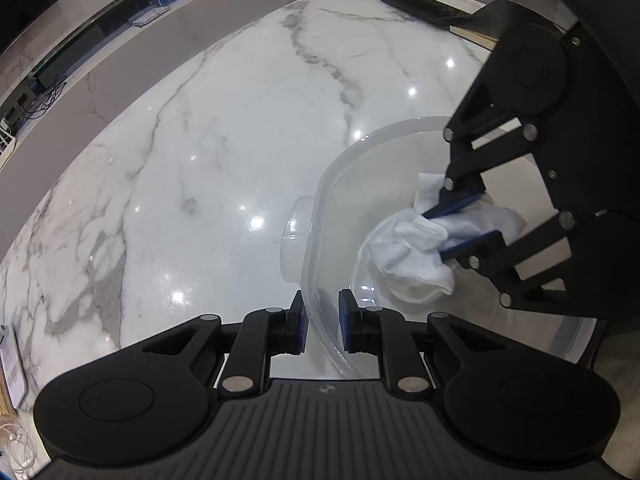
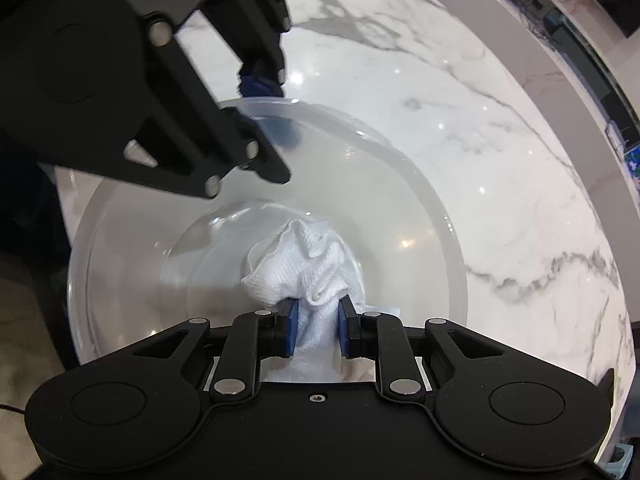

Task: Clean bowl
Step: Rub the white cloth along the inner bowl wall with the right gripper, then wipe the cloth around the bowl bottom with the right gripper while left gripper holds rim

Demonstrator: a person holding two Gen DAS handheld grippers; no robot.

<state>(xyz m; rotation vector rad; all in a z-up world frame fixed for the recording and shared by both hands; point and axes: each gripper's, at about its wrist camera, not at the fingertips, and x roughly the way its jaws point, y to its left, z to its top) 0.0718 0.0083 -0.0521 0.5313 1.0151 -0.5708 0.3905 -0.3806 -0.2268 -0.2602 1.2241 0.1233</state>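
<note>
Bowl under work: a translucent round plastic bowl [image 1: 400, 168], tipped on its side on the white grey-veined marble tabletop [image 1: 224, 128].

Left wrist view: the left gripper [image 1: 322, 326] is clamping the bowl's rim, one blue pad outside the wall and one inside. The right gripper [image 1: 464, 226] is reaching into the bowl with its jaws pinching a crumpled white woven cloth [image 1: 412, 256]. A black flat device [image 1: 424, 8] is lying at the far table edge (well apart from the work).

Right wrist view: the right gripper's jaws are closing on the cloth, which is pressing against the bowl's floor [image 2: 224, 256]. The left gripper is holding the far rim.

Judgement: the wiping step is under way. The next move calls for sweeping the cloth around the inner wall while the rim grip is kept firm.
</note>
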